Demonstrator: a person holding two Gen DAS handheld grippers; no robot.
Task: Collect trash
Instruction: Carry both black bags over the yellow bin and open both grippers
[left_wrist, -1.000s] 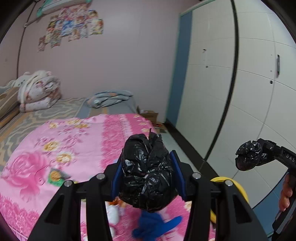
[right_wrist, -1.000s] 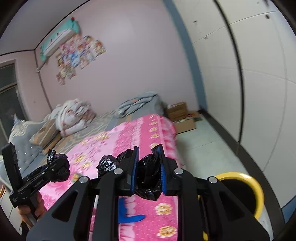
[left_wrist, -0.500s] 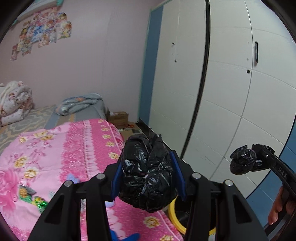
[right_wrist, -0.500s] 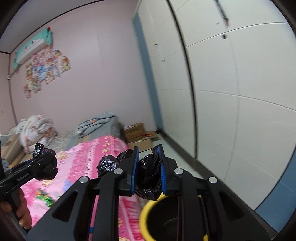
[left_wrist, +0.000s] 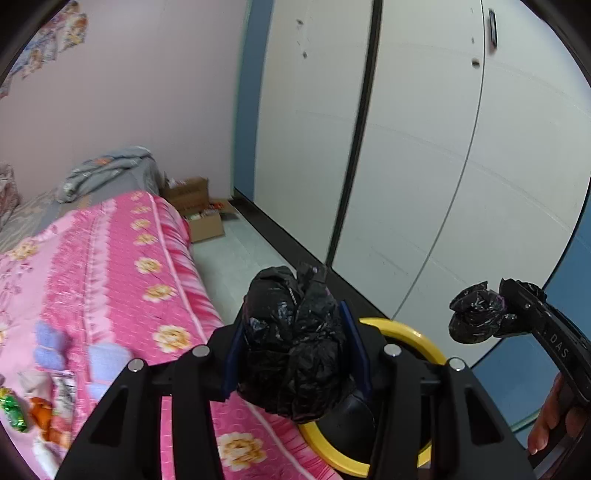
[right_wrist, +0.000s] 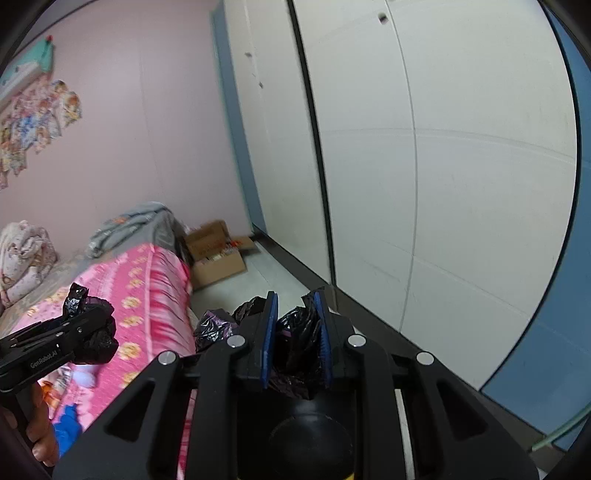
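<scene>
My left gripper (left_wrist: 293, 345) is shut on a crumpled black plastic bag (left_wrist: 291, 343), held above the edge of a yellow-rimmed bin (left_wrist: 413, 336) on the floor beside the bed. My right gripper (right_wrist: 293, 339) is shut on a second black plastic bag (right_wrist: 295, 332), directly over the dark opening of the bin (right_wrist: 310, 439). The right gripper with its bag (left_wrist: 476, 317) also shows at the right of the left wrist view. The left gripper with its bag (right_wrist: 88, 325) shows at the left of the right wrist view.
A bed with a pink floral cover (left_wrist: 110, 266) lies to the left, with wrappers and small items (left_wrist: 22, 406) on it. White wardrobe doors (left_wrist: 424, 147) stand close on the right. Open cardboard boxes (left_wrist: 199, 210) sit on the floor by the far wall.
Both grippers have swung right, away from the bed and toward the wardrobe, each still holding its black bag. The yellow bin has come under them.
</scene>
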